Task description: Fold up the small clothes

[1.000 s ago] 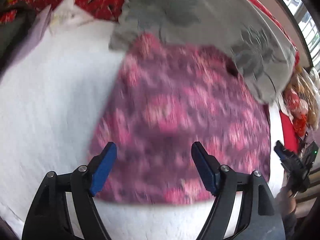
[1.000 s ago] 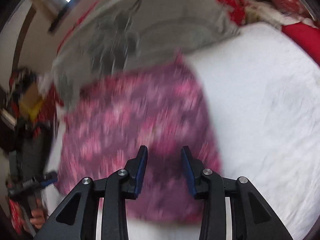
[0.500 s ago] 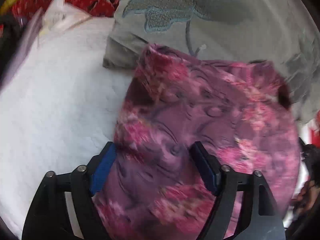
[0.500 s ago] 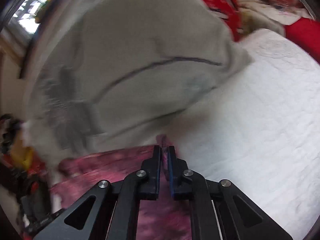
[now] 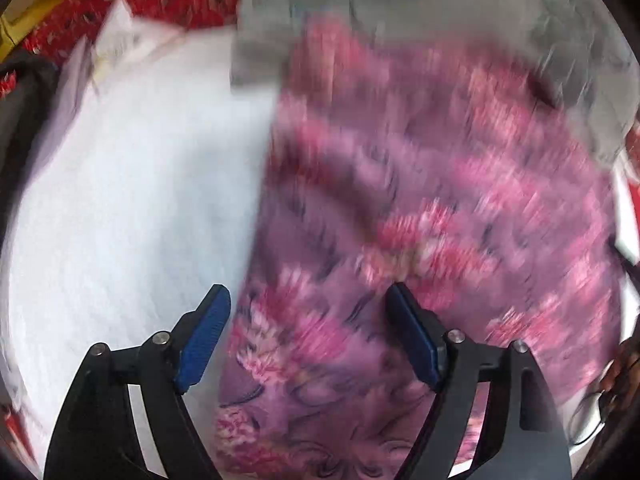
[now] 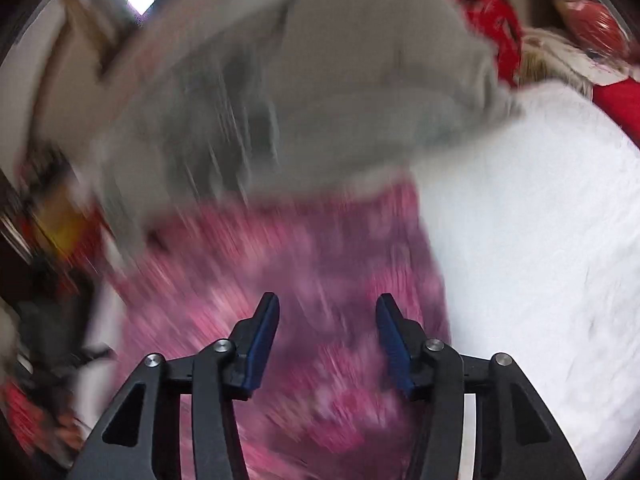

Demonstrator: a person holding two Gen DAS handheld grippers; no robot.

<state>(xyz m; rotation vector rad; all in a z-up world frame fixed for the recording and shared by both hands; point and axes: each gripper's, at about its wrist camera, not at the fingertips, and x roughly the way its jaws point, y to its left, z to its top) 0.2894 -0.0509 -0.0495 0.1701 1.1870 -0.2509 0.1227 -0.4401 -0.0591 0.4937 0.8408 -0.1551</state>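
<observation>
While our left tongs point(image 5: 306, 332) gape wide and our right tongs point(image 6: 328, 332) are opening, empty, the pink-purple floral garment point(image 5: 420, 220) lies on a white quilted bed cover point(image 5: 132, 200) beside a grey embroidered cushion point(image 6: 320, 92).

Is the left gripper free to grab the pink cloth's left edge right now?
Probably yes. The left gripper is open, straddling the edge of the pink cloth on the white sheet; nothing blocks it.

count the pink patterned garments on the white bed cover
1. The pink floral garment lies spread on the white cover, its far edge against a grey embroidered cushion. More may be hidden beneath.
</observation>
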